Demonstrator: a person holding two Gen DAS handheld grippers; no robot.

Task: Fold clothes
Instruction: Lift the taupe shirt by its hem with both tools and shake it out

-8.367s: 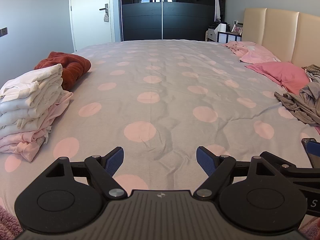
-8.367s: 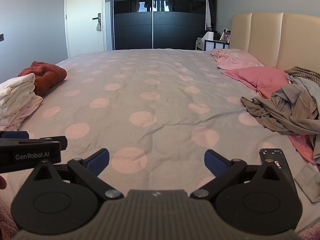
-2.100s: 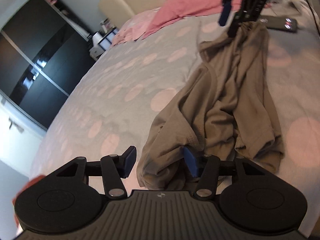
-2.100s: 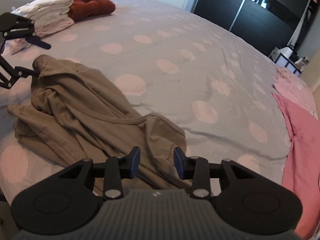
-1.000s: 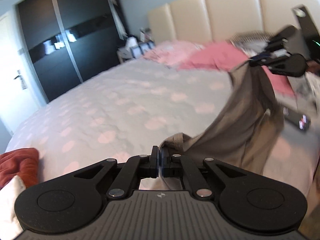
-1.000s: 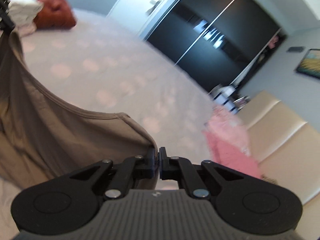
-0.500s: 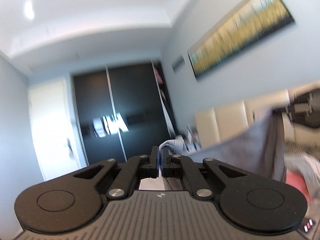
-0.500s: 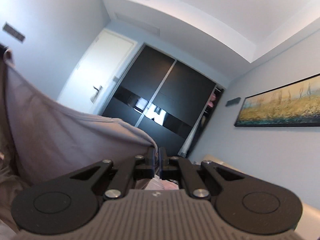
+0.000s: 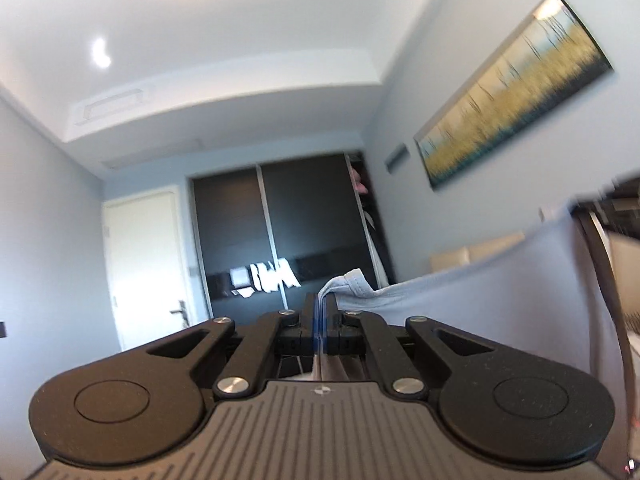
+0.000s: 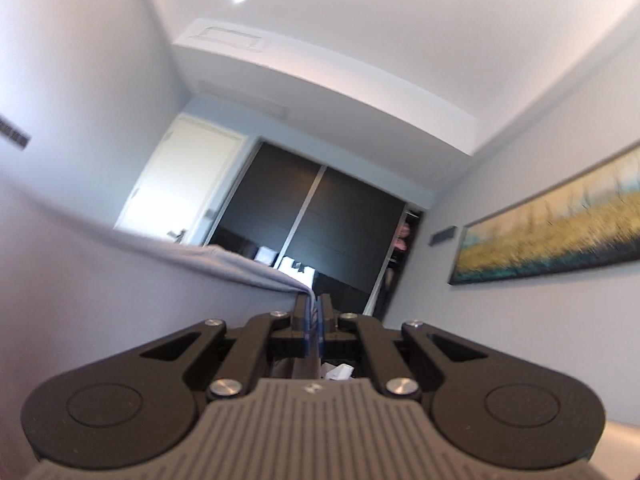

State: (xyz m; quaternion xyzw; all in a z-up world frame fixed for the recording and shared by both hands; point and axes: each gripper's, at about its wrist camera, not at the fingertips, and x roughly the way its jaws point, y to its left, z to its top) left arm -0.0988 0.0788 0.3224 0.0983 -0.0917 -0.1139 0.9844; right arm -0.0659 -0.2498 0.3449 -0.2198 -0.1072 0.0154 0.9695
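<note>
Both grippers are raised high and point up toward the ceiling. My left gripper point(image 9: 320, 304) is shut on one edge of the grey-brown garment point(image 9: 480, 304), which stretches away to the right. My right gripper point(image 10: 314, 304) is shut on another edge of the same garment point(image 10: 120, 280), which stretches away to the left. The cloth hangs taut between them. Part of the right gripper shows blurred at the right edge of the left wrist view point(image 9: 608, 200). The bed and the folded stack are out of view.
A dark sliding wardrobe point(image 9: 280, 240) and a white door point(image 9: 144, 264) stand at the far wall. A long painting point(image 10: 552, 240) hangs on the right wall. The beige headboard point(image 9: 472, 256) shows behind the cloth.
Both grippers have lifted the garment further up and tilted more toward the ceiling. The bed seen a second ago has dropped out of view. Both remain shut on the cloth.
</note>
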